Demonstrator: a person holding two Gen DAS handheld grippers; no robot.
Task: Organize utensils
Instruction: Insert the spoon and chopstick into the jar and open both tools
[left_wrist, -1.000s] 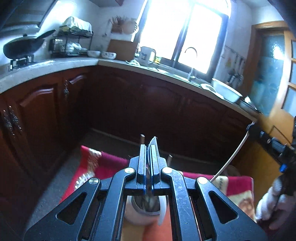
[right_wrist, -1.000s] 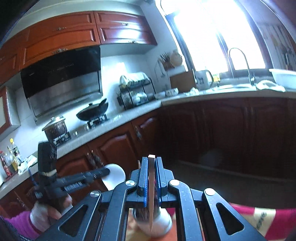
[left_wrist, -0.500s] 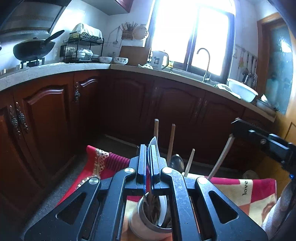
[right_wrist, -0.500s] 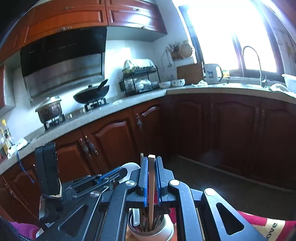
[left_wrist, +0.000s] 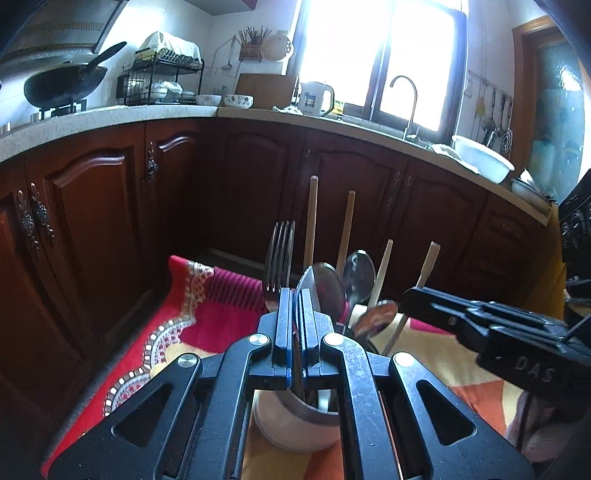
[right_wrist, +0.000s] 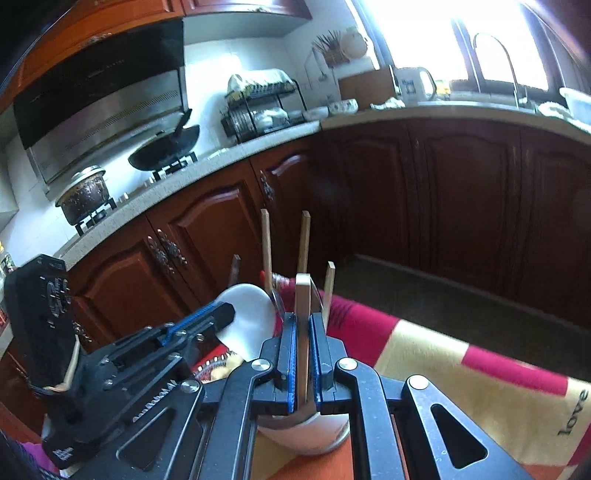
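Much of the white utensil holder (left_wrist: 295, 424) is hidden: in both wrist views the black gripper frames cover its sides, and only the lower wall and part of the rim show between the linkages. It stands on a red, yellow and orange patterned cloth (left_wrist: 184, 325), in front of dark wooden cabinets (left_wrist: 92, 206) under a pale counter (left_wrist: 110, 112). The left gripper (left_wrist: 295, 332) is clenched on a white spoon (left_wrist: 308, 286); from its own camera only a thin white edge shows between the blue pads, while the right wrist view shows the broad white bowl of the spoon (right_wrist: 247, 321) beside the left gripper (right_wrist: 221, 314). The lower end of the spoon seems to reach down into the holder, though the frame blocks that part. The right gripper (right_wrist: 303, 354) is clamped on a pale wooden chopstick (right_wrist: 303, 325), held upright, its lower end dipping toward the holder (right_wrist: 306, 435); whether it touches the bottom cannot be told. Rising from the holder are a metal fork (left_wrist: 279, 258), tines up, two metal spoons (left_wrist: 343, 284), a small round metal end (left_wrist: 375, 317) that is blurred, and several wooden chopsticks (left_wrist: 311, 221) leaning at different angles. The right gripper (left_wrist: 480, 332) enters the left view from the right edge, cut off.
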